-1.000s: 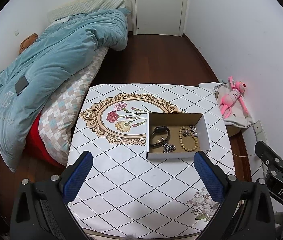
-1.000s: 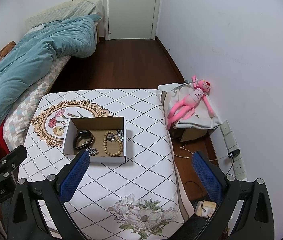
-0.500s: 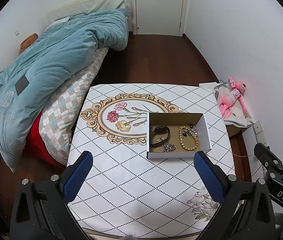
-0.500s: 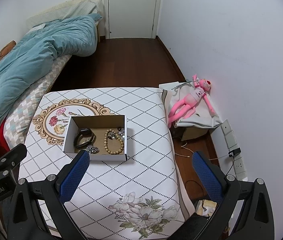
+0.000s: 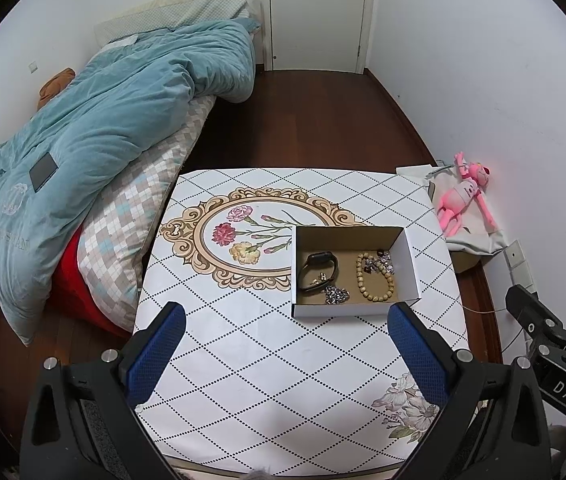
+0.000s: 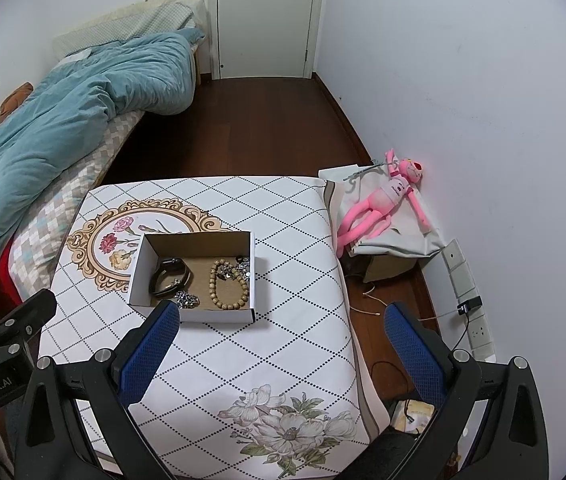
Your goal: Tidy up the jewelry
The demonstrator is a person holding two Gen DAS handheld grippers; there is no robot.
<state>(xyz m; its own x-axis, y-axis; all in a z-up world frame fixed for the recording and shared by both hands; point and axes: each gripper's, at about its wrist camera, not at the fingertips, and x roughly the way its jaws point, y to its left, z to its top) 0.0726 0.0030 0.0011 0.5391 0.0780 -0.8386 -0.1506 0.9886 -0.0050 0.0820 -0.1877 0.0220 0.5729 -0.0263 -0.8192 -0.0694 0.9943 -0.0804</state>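
Note:
A white cardboard box (image 5: 353, 310) (image 6: 195, 315) sits on the patterned table (image 5: 251, 360) (image 6: 291, 340). Inside lie a black watch (image 5: 317, 270) (image 6: 169, 276), a wooden bead bracelet (image 5: 375, 278) (image 6: 230, 286), a silver chain (image 5: 337, 294) (image 6: 187, 299) and small sparkly pieces (image 5: 379, 262) (image 6: 241, 268). My left gripper (image 5: 287, 352) is open and empty, held above the near half of the table. My right gripper (image 6: 279, 354) is open and empty, above the table's right edge.
A bed with a teal duvet (image 5: 95, 132) stands left of the table. A pink plush toy (image 6: 387, 204) lies on a bag by the right wall. Wall sockets (image 6: 471, 304) and cables are low on the right. A white door (image 5: 317, 12) is at the back.
Both views shift only slightly; the right gripper has drifted a little nearer the box. Nothing was picked up or let go.

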